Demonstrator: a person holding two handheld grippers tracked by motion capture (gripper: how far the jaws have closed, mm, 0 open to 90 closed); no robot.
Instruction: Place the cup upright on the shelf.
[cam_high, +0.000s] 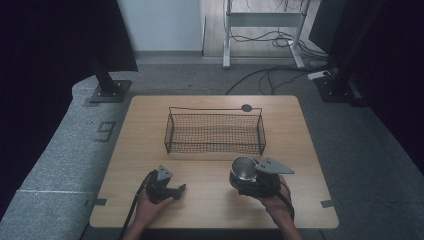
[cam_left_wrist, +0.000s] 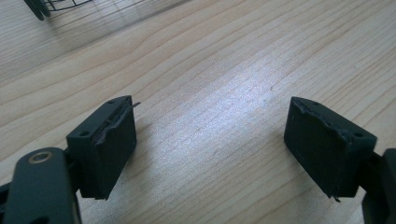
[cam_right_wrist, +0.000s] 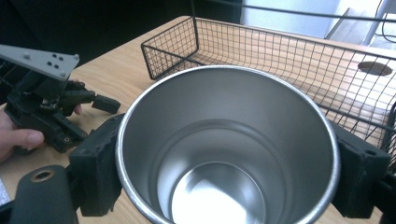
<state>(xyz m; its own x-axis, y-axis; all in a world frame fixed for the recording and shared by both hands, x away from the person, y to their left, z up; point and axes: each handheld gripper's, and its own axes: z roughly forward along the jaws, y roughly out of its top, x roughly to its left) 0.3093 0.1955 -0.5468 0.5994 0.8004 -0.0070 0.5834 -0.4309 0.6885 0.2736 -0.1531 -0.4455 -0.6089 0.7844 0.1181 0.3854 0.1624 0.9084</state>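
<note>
A shiny steel cup (cam_high: 242, 169) is held upright in my right gripper (cam_high: 243, 176), just in front of the black wire basket (cam_high: 215, 131). In the right gripper view the cup (cam_right_wrist: 224, 154) sits between both pads (cam_right_wrist: 95, 172), its mouth open and empty inside. The basket (cam_right_wrist: 280, 56) rises right behind it. My left gripper (cam_high: 179, 190) rests low on the table near the front left, open. In the left gripper view its gripper (cam_left_wrist: 210, 149) has two black pads (cam_left_wrist: 109, 144) set wide apart over bare wood, nothing between them.
The wooden table (cam_high: 150, 125) has a round grommet hole (cam_high: 246, 107) behind the basket. The person's hands reach in from the front edge. Beyond the table lie grey carpet, a desk frame and loose cables (cam_high: 280, 45). A corner of the basket (cam_left_wrist: 51, 7) shows in the left gripper view.
</note>
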